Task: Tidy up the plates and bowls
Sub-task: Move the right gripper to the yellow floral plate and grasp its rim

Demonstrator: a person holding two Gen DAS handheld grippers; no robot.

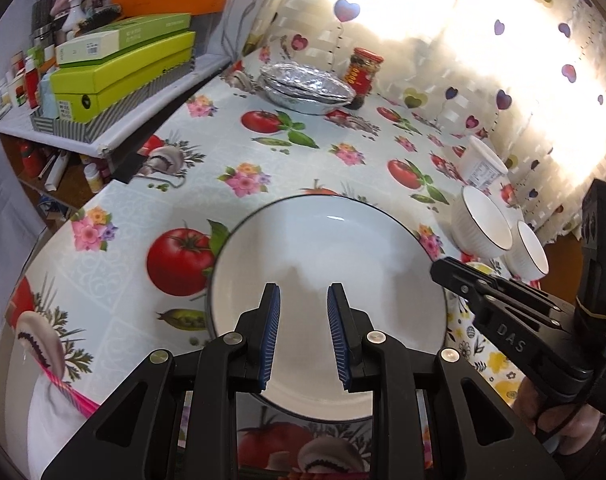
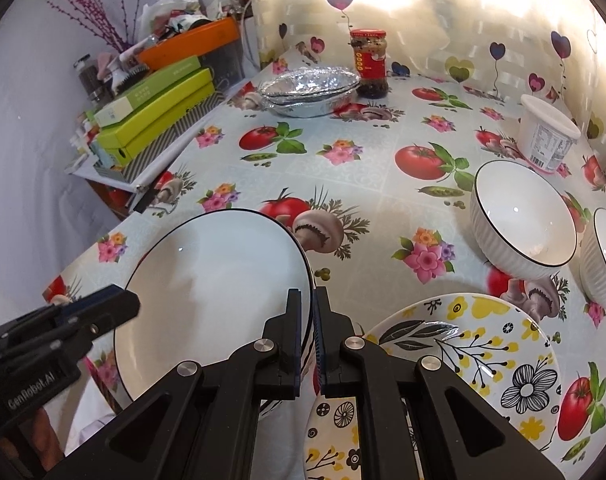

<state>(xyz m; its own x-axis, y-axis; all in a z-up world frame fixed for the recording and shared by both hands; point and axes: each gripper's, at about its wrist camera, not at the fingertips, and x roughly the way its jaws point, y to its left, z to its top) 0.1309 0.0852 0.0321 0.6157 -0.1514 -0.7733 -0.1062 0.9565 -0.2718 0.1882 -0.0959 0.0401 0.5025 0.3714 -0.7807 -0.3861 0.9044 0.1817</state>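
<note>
White plate (image 2: 219,280), black-rimmed, at desk (image 2: 343,168) near edge: right hand-held gripper (image 2: 307,340) clamped on its rim for lifting toward stacking; left hand-held gripper (image 1: 303,336) narrowly parted, empty, above it.

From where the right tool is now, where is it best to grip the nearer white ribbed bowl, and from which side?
Probably grip the nearer ribbed bowl by its thin black-edged rim on the near side, coming from above with one finger inside the wall. It stands upright and open-topped; the second bowl crowds its right side.
</note>
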